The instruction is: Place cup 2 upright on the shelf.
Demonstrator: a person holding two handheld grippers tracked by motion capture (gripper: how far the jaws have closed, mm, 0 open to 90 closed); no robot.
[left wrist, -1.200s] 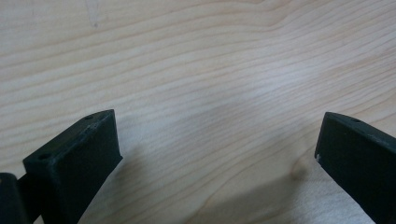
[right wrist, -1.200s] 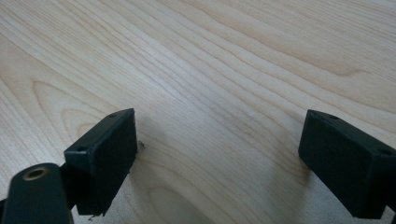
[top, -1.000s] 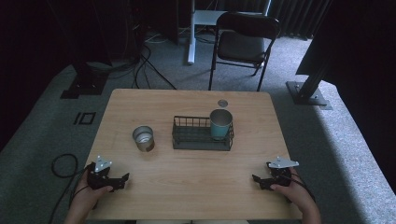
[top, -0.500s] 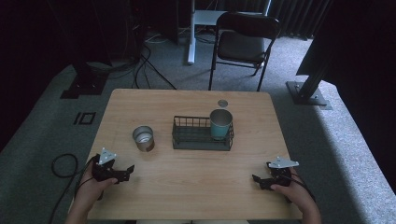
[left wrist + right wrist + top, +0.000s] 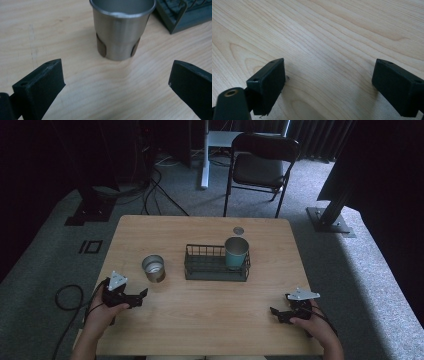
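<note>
Jaws on both grippers stood spread wide with nothing between them. From the high view, the left gripper (image 5: 131, 298) sat near the front-left of the bench (image 5: 210, 325), pointed toward the steel cup (image 5: 153, 268), which stood upright just left of the wire basket (image 5: 216, 264); a teal cup (image 5: 236, 251) stood inside that basket at its right end. The right gripper (image 5: 278, 312) rested low at the front-right, well apart from everything.

From the left gripper view, the steel cup (image 5: 122, 28) was centred ahead of the jaws but not yet between them — the basket's corner (image 5: 178, 17) lay just beside it. A good approach would likely run straight in, level, closing around the cup's lower wall without nudging the basket.

From the right gripper view, bare wood lay under the parted jaws — idle, it seemed.
</note>
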